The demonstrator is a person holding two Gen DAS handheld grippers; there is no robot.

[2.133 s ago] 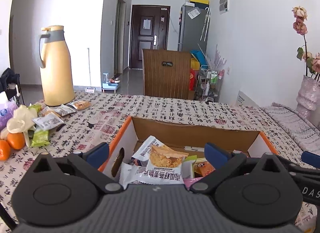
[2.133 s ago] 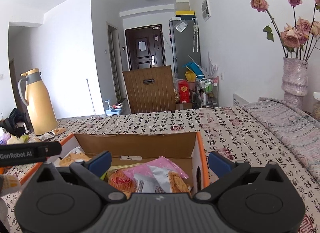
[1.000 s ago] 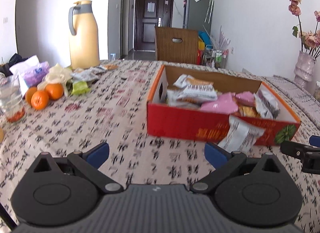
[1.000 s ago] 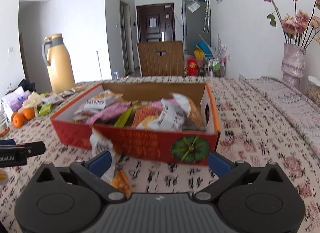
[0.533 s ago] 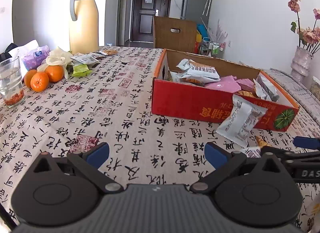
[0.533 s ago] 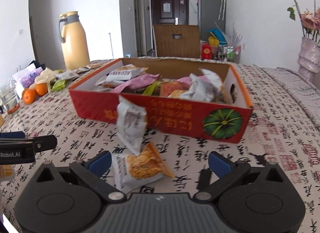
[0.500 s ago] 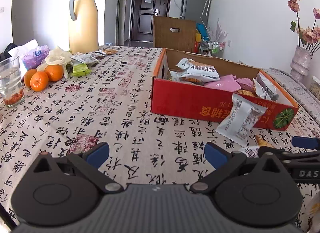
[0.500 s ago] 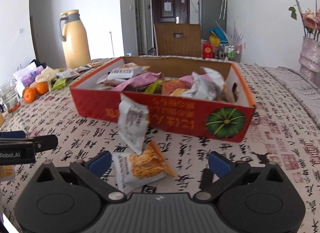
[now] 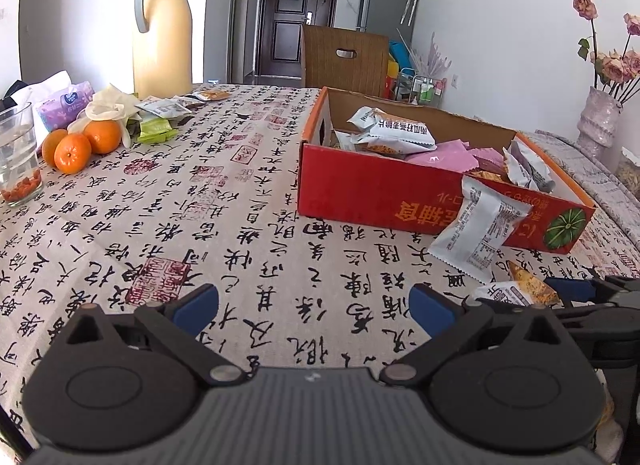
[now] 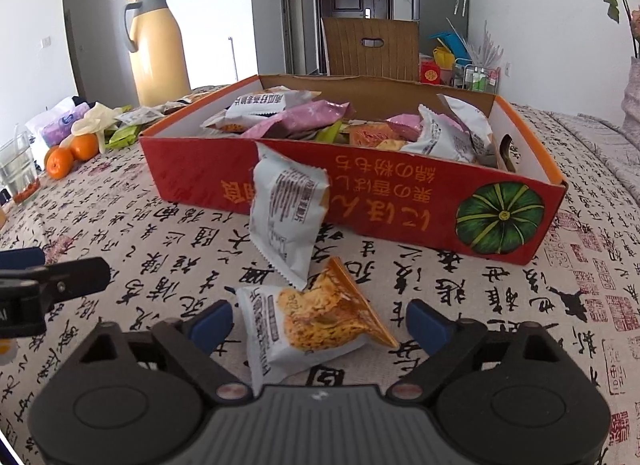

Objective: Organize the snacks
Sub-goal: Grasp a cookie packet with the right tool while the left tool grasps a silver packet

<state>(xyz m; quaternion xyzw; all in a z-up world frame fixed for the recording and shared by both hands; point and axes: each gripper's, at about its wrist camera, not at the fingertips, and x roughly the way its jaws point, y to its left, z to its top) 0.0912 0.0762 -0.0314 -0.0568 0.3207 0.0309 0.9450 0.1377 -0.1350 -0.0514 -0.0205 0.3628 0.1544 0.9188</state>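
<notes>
Right gripper (image 10: 319,323) spread wide, empty; orange snack packet (image 10: 316,323) flat on desk (image 10: 520,305) between its fingers. Likely light, crinkly, puffed, contents crushable; pinch at sealed edge, gently. White packet (image 10: 286,221) just ahead, leaning on red box (image 10: 400,193) front wall. Box wall ahead limits reach; open desk right. Left gripper (image 9: 314,309) also apart, empty, over bare desk.

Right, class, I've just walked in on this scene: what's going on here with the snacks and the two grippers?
A person holding two grippers is tidying snacks into a red cardboard box already full of packets. Two remain outside: a white packet leaning against the box front and an orange-printed packet lying on the tablecloth. The right gripper is open around that one, not gripping yet. The left gripper is open and empty.
</notes>
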